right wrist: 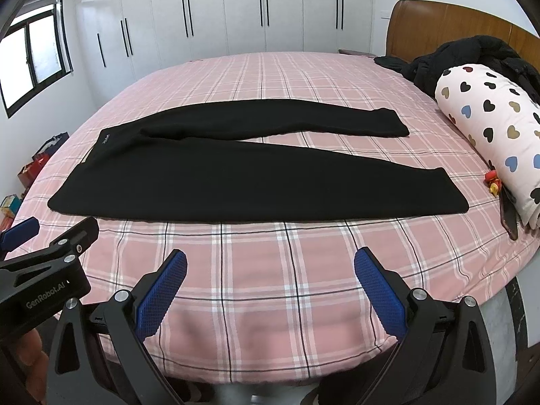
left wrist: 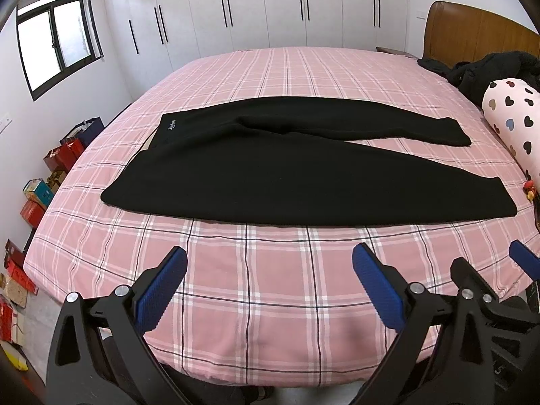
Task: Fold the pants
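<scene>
Black pants [left wrist: 270, 168] laid flat across bed [left wrist: 270, 287], unfolded; left gripper [left wrist: 270, 287] and right gripper [right wrist: 270, 287] held released, empty, near front edge. First fold pending; a leg must be grasped.

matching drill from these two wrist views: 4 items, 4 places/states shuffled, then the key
Items:
1. black pants
2. heart-print bolster
3. black jacket
4. left gripper

Places/states:
A. heaped by the wooden headboard
B. jaws open, above the near edge of the bed, holding nothing
C. laid flat across the plaid sheet, legs splayed apart
D. lying along the right side of the bed

Pairs: 1-C, 2-D, 3-A, 4-B
</scene>
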Available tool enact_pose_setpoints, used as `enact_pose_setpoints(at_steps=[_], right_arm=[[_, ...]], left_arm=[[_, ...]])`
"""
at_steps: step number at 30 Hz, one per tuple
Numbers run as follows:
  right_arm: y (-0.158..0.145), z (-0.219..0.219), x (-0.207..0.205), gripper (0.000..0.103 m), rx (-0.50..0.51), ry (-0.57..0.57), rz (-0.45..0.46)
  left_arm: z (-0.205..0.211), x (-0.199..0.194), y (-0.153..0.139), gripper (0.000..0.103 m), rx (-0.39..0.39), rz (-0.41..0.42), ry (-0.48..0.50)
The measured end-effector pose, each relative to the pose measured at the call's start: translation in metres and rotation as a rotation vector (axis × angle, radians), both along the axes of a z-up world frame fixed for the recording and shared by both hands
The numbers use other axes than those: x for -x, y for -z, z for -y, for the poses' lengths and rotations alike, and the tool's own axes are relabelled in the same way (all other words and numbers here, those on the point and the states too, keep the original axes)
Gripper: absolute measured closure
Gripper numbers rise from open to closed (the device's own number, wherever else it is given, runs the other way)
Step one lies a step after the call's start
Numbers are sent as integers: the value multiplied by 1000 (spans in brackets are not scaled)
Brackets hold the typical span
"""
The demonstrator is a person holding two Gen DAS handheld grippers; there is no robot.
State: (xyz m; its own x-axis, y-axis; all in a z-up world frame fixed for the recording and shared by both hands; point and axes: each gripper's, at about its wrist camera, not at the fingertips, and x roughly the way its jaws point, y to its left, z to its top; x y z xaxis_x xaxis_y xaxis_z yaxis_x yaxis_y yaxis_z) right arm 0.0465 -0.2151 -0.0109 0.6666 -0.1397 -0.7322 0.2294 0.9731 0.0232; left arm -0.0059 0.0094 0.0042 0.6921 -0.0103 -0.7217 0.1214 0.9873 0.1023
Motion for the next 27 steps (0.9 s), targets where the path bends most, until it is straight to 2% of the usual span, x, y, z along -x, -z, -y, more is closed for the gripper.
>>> enact_pose_setpoints(at_steps=[27], right_arm=[[-6,-4,3,5,-2,-7,8]], left_arm=[[-3,5,-3,7,5,2,5]])
